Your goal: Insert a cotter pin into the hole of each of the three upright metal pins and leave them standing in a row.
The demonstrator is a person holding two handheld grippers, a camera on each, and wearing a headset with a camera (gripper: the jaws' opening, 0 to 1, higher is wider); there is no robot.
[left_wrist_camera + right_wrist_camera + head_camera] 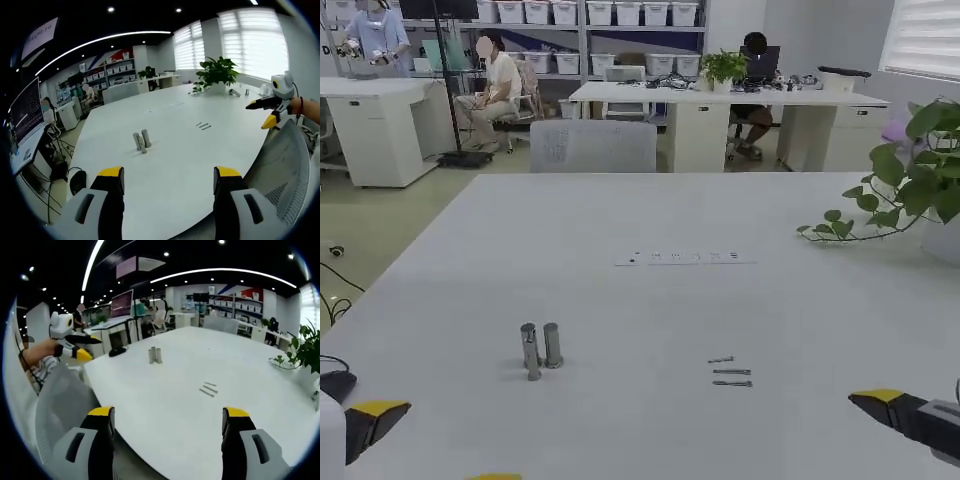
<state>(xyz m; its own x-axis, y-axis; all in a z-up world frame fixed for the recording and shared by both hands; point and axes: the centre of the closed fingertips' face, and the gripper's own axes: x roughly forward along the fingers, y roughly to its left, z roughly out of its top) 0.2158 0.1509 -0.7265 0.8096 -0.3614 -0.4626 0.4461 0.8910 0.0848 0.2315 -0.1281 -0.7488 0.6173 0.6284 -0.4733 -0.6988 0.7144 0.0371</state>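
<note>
Three short upright metal pins (540,347) stand bunched together on the white table (640,420), left of centre; they also appear as the pins (141,141) and the pins (155,355). Three thin cotter pins (730,371) lie flat in a small stack to their right, the cotter pins (202,125) and cotter pins (209,388). My left gripper (170,180) is open and empty at the table's near left edge, well short of the pins. My right gripper (168,415) is open and empty at the near right, its yellow-tipped finger (885,402) low in the head view.
A leafy plant (910,180) reaches over the table's right side. A flush socket strip (685,259) sits mid-table, with a grey chair (592,147) at the far edge. A black object (335,385) with a cable lies at the left edge. A mesh chair back (282,165) is near me.
</note>
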